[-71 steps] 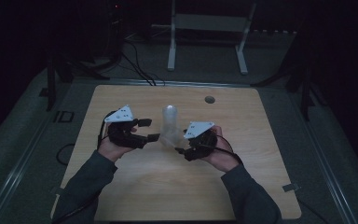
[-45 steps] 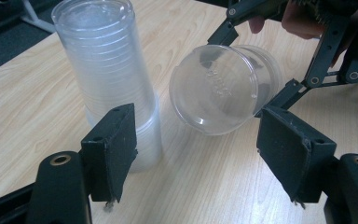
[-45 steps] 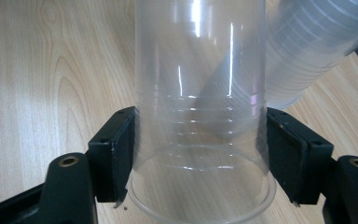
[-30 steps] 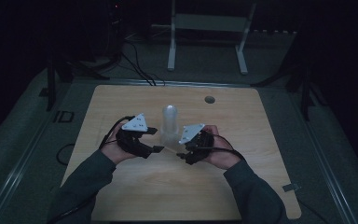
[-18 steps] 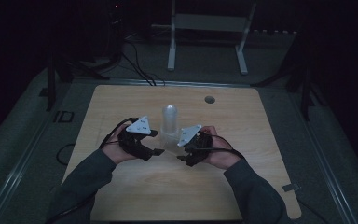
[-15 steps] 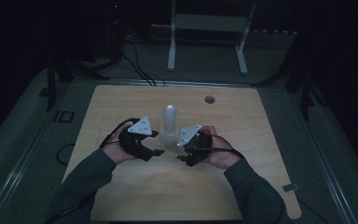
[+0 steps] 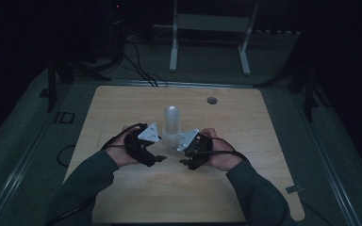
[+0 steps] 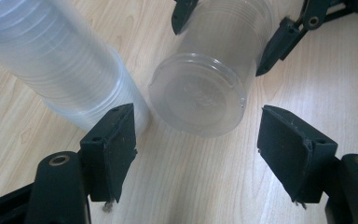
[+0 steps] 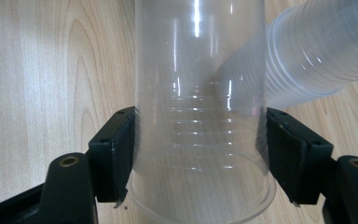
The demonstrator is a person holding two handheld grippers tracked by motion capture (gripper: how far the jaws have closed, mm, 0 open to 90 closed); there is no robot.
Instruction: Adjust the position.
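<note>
Single clear plastic cup (image 9: 199, 116) is clamped across its body in the right gripper (image 9: 199, 158), jaws pressed to both sides, cup lying tilted just beside the stack of clear cups (image 7: 172, 123) that stands upright mid-table. Judged: one cup is separated from the stack; the rest of the stack remains undone.

Left gripper (image 8: 196, 144) faces the held cup's base, jaws have just been opening, now wide, nothing pressed between them; the base sits just ahead of the gap. Likely about to take the cup over or steady it.

Surface: light wood table (image 7: 245, 188), bare apart from a round cable hole (image 7: 211, 100) near the far edge. Room dim; grey floor, cables, white stand legs (image 7: 209, 35) behind.
</note>
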